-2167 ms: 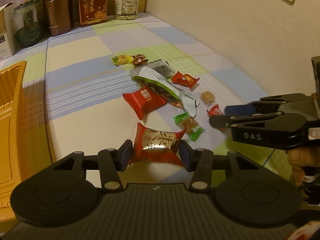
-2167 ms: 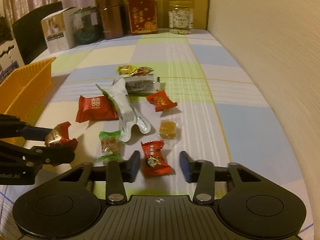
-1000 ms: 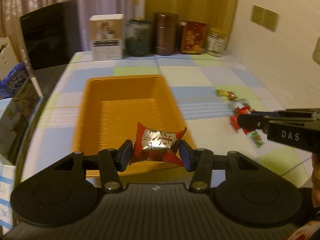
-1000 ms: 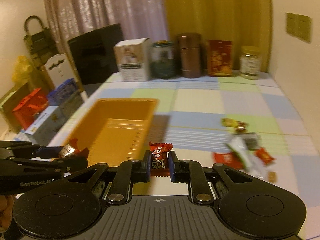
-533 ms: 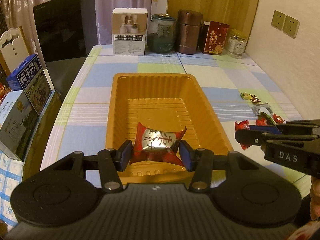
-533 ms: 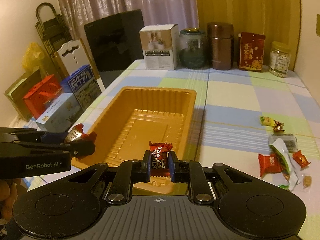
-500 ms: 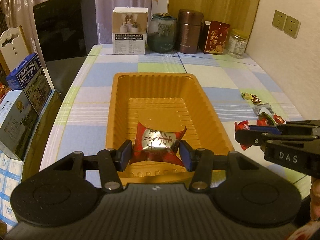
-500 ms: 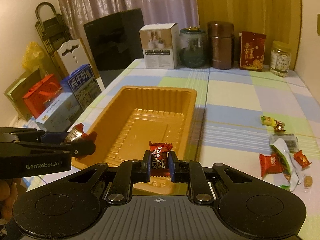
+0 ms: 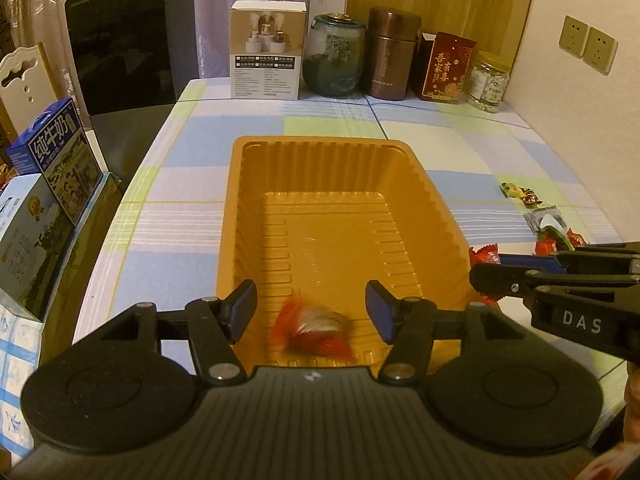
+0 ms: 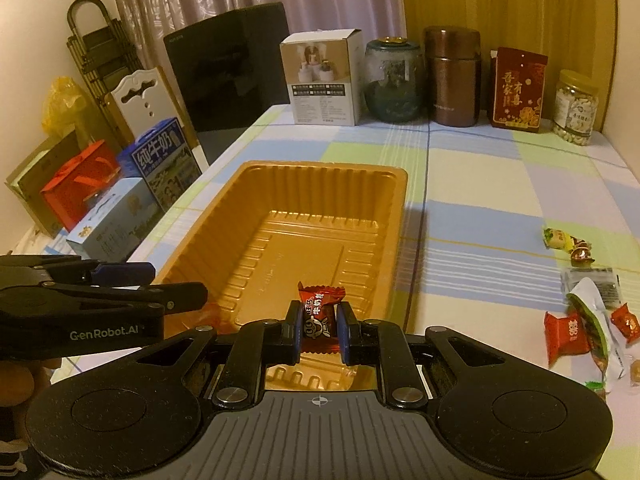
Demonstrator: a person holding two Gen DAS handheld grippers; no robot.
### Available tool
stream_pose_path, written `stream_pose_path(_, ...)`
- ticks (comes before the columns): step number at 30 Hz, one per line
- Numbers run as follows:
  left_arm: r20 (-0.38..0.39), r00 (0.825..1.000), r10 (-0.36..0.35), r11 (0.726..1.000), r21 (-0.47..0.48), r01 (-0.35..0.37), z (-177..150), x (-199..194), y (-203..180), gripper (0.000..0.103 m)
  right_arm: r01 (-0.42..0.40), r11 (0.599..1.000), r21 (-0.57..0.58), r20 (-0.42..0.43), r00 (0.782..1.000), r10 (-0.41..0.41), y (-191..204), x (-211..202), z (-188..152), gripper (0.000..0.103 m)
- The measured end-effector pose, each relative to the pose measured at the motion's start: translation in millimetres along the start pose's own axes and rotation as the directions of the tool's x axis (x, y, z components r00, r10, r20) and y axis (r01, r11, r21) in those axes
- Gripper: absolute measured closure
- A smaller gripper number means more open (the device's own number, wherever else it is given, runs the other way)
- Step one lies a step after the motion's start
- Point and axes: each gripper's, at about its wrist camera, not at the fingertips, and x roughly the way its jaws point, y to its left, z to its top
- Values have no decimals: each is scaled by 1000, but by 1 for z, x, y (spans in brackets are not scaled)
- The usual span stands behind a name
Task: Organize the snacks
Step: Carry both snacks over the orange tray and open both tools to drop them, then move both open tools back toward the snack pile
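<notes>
An orange plastic tray [image 9: 320, 145] lies on the checked tablecloth. My left gripper [image 9: 310, 303] hangs over the tray's near end. Its jaws are opening and the pads touch nothing. Below them a red and gold candy [image 9: 316, 330], blurred, is dropping onto the tray floor. My right gripper [image 10: 320, 322] is shut on a small red wrapped candy [image 10: 321, 310] above the near end of the tray [image 10: 324, 169]. In the right wrist view the left gripper [image 10: 176, 282] reaches in from the left. The right gripper [image 9: 486, 270] shows at the right of the left wrist view.
Loose snacks lie right of the tray: a red packet [image 10: 566, 332], a white and green pouch [image 10: 596, 320] and small candies [image 10: 560, 238]. A white box [image 10: 324, 80], jars and a red packet [image 10: 518, 88] line the table's back edge. Cartons [image 10: 160, 160] stand off the left edge.
The left jaws have spread and let go of the red and gold candy, which is falling into the tray. The right gripper still holds its candy over the tray.
</notes>
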Motion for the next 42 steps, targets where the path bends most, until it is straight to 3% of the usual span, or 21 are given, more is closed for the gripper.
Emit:
stream_pose_path(16,20,999,25,999,-40,-24,-6,-21,14,43,-47,999,-15,32,998,47,11,0,5,83)
stream_pose_path(18,24,999,26,999,-46,-25,-6,-23,15,43,-37,999,-8,42,998,37,11,-2,5,70)
stream_pose_path(19,24,999,25,999,-48,-24,-6,-24,15,43,-32,999,2,49,998,32,9,-3,5,55)
stream_pose_path(20,24,999,24,999,-49,-23,-7,-24,15,43,-30,1000,10,55,998,29,7,-5,5,47)
stream_pose_path(24,24,999,24,998,-54,-23,-9,-27,13,42,-18,1000,25,63,998,17,2,-16,2,47)
stream_pose_path(28,35,999,13,998,-67,-11,-13,-35,10,33,13,998,67,63,998,-17,-8,-33,-6,47)
stream_pose_path(42,59,998,-33,999,-36,35,-24,-66,-33,24,124,980,158,83,987,-138,-39,-109,-42,47)
